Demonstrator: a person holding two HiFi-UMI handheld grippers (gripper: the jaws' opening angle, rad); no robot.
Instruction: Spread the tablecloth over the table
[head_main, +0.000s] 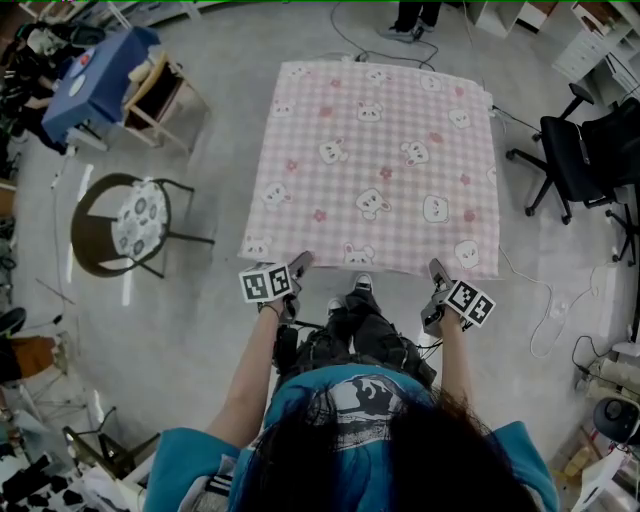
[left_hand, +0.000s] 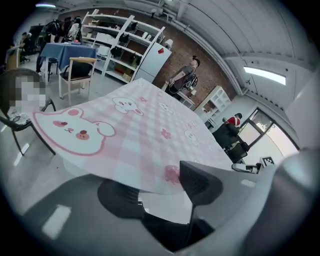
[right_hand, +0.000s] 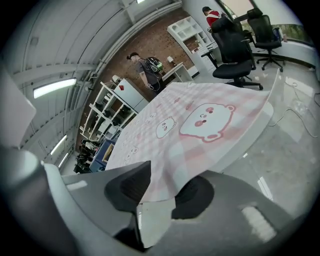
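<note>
I am standing by and watching a person (head_main: 370, 440) in a blue top who is leaning over the near side of a table (right_hand: 252, 134). The tablecloth (head_main: 380, 160) is pink, with squares and little bunny faces. It is lying flat over the whole top of the table.

The left gripper (head_main: 298, 264) is pinching the near edge of the tablecloth, a little way in from the left corner. In the left gripper view its two jaws are squeezing together with the cloth's edge (left_hand: 150, 175) between them, one jaw under the cloth and one on top. The right gripper (head_main: 438, 272) is doing the same thing on the other side, a little way in from the right corner. Its jaws are clamping the cloth's edge (right_hand: 160, 185) too. The two grippers are well apart, and the person's feet are showing between them.

Another person (left_hand: 184, 79) is standing past the far end of the table. A round chair (head_main: 120, 225) is sitting off to the left. A black office chair (head_main: 590, 150) is sitting off to the right.
</note>
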